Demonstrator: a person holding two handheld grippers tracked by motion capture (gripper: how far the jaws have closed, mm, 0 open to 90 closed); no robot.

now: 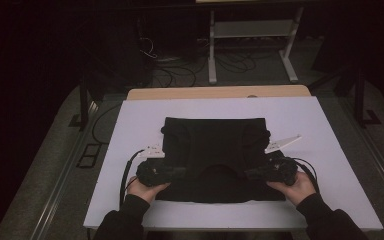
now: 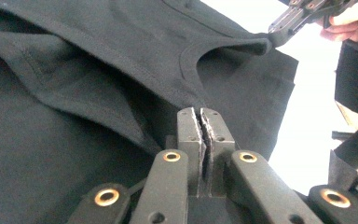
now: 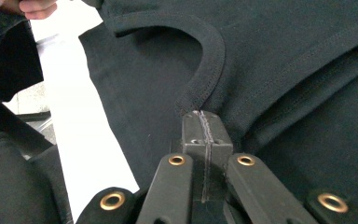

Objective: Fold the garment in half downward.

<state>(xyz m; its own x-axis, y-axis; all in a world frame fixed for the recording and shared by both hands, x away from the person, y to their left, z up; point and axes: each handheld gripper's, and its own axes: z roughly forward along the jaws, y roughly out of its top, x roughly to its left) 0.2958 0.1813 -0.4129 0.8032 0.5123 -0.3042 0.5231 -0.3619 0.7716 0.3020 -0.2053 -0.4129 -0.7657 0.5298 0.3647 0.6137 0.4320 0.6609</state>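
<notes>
Centrally on the white rectangular desk top (image 1: 330, 150) lies a black cotton T-shirt (image 1: 212, 140), spread flat, its far hem parallel to the desk's far edge and its folded-over near part reaching toward the near edge. At the left, the left gripper (image 1: 177, 172), carried in the person's left hand (image 1: 145, 189), points inward across the shirt's near left part; a black cable (image 1: 127, 172) loops from it toward the desk's left edge. In the left gripper view its jaws stand pressed together on a fold of the shirt's fabric (image 2: 121, 70) just beside the ribbed neckline (image 2: 223, 46) (the pads meet with cloth pinched between them). At the right, the right gripper (image 1: 252, 174), carried in the right hand (image 1: 295, 187), points inward from the shirt's near right part. In the right gripper view its jaws are likewise clamped, gripping the shirt (image 3: 284, 56) where the collar band (image 3: 209, 65) curves down to the jaw tips. Both grippers lie level with each other, near the desk's near edge, the neck opening (image 1: 220, 172) between them. Beyond the desk's far edge stands a white metal frame (image 1: 252, 35) on the dark floor.
</notes>
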